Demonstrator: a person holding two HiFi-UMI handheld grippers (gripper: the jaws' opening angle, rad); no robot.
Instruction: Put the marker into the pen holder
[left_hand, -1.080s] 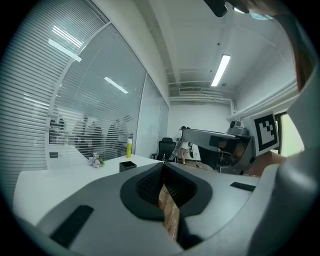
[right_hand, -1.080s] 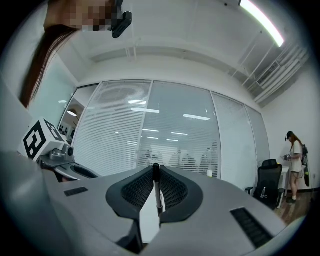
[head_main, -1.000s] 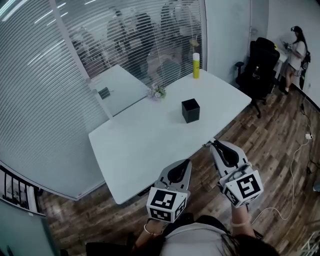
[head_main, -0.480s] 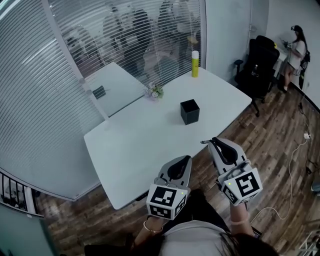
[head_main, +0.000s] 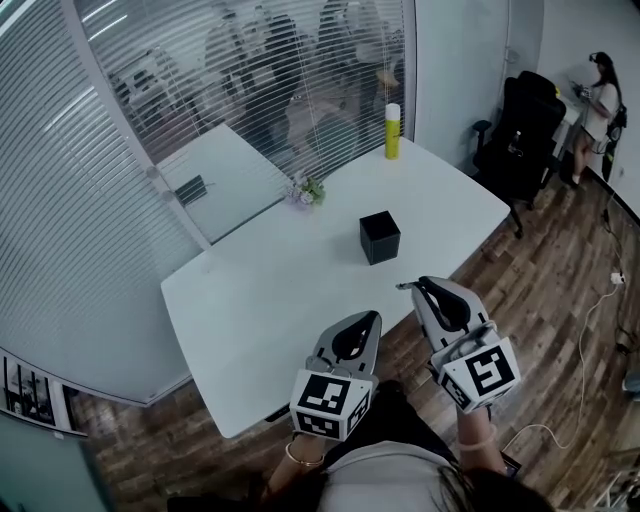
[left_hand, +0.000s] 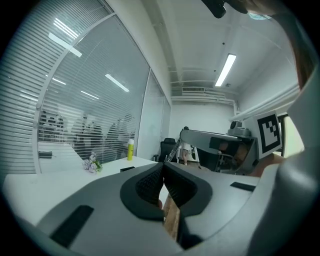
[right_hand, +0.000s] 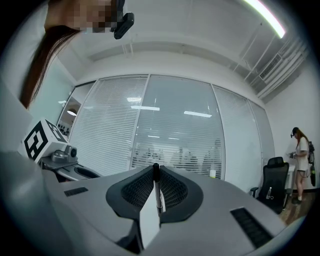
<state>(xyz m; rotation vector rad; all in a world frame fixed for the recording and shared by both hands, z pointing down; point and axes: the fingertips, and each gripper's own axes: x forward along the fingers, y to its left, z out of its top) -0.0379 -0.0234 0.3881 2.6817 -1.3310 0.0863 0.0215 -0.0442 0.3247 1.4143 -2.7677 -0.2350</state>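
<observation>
Right gripper view: right gripper (right_hand: 156, 172) is clamped on the marker (right_hand: 157, 187), a thin dark barrel held upright between the pads, its end poking just past the jaw tips. Left gripper view: left gripper (left_hand: 162, 167) has jaws pressed together at the tips with nothing between them, only floor showing through the gap lower down. Head view: both grippers sit low and close to the person's body, at the near edge of the white table (head_main: 270, 300), right one slightly ahead, marker end showing as a small stub off its tip. Pen holder (head_main: 380, 237) is the black cube standing mid-table, well apart from both grippers, nothing touching it. Further back: small bunch of flowers (head_main: 307, 190) by the glass, yellow bottle (head_main: 392, 131) at the far corner, then a black office chair (head_main: 530, 125) and a person (head_main: 603, 95) standing at the far right, off the table. Status, as I read it: pick is done, grasp looks secure; carry to the holder, alignment over its opening and release are all still to do. Can't resolve: which end of the marker is up or whether it's capped, most of the barrel is buried in the jaws; the holder's inside is just dark, so its contents are unknown; figures behind the blinds (head_main: 90, 200) are only smears.
</observation>
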